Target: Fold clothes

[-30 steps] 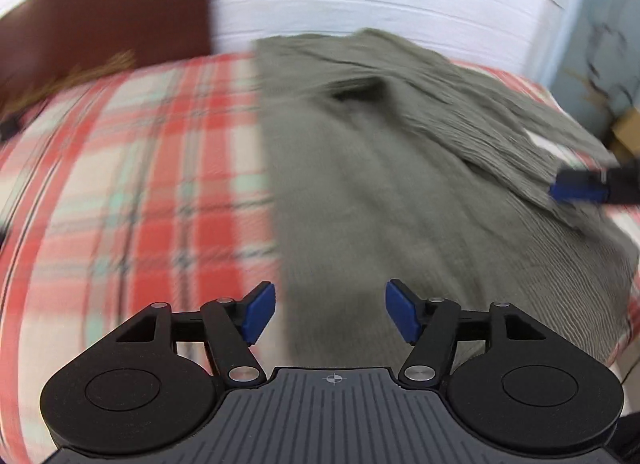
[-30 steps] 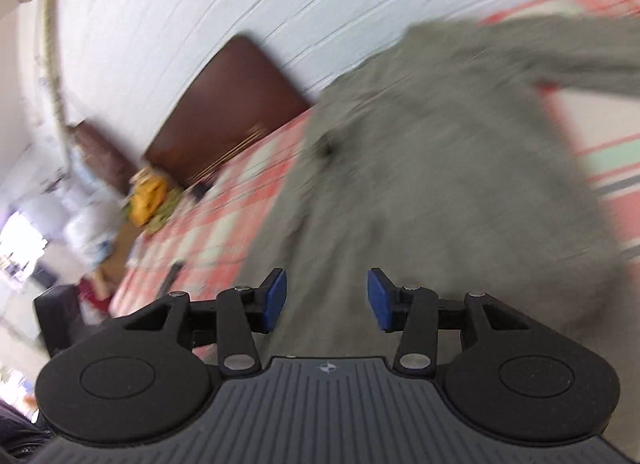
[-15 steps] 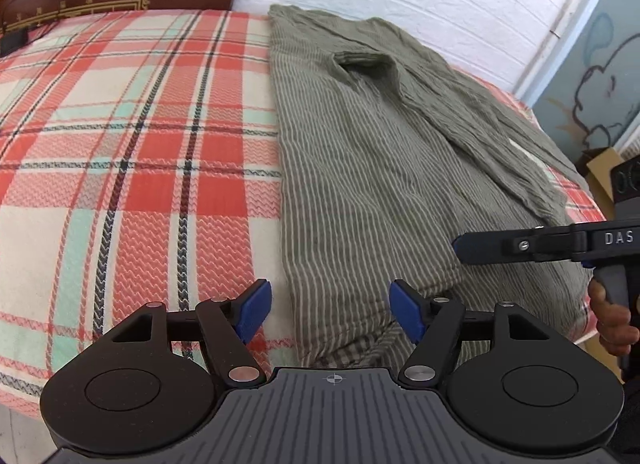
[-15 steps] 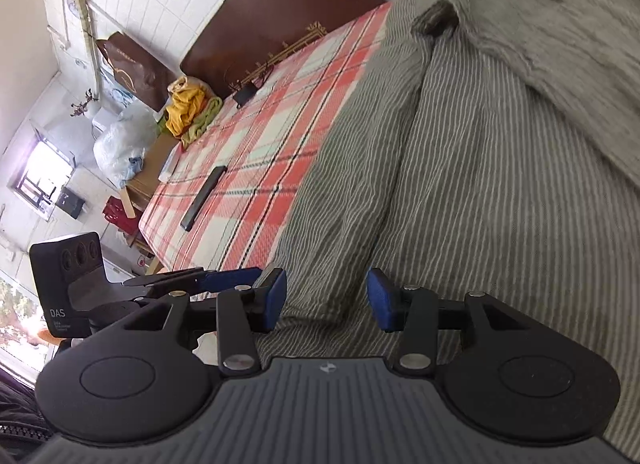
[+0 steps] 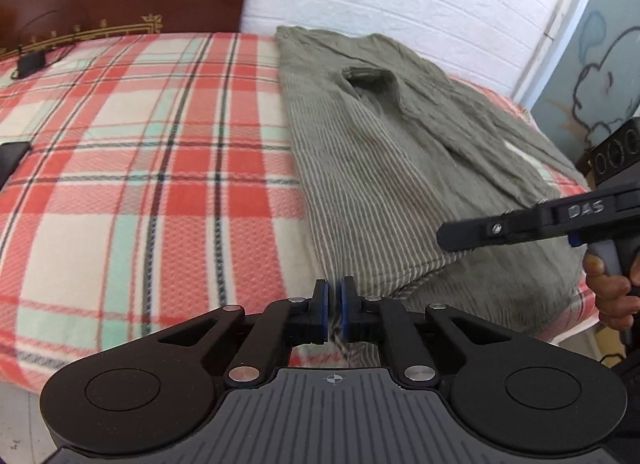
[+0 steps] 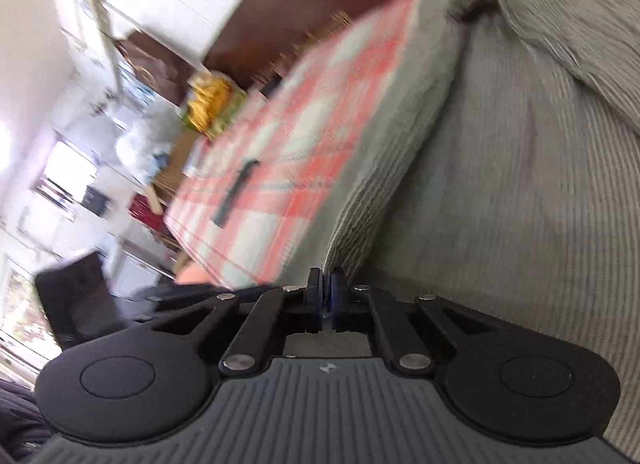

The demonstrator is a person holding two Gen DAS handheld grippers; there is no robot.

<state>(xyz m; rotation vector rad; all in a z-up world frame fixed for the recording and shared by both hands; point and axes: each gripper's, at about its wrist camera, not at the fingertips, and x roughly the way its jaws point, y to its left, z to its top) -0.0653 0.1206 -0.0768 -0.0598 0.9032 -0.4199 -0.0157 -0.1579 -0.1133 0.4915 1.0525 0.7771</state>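
On the bed's plaid blanket [image 5: 160,184] lies the grey striped shirt [image 5: 380,168]. Half a second ago both my tongs gaped; now left tongs [image 5: 335,296] and right tongs [image 6: 327,292] pinch its near hem, ready to fold.

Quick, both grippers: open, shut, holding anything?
Left gripper: shut on the striped shirt hem.
Right gripper: shut, pinching the striped shirt's near edge.
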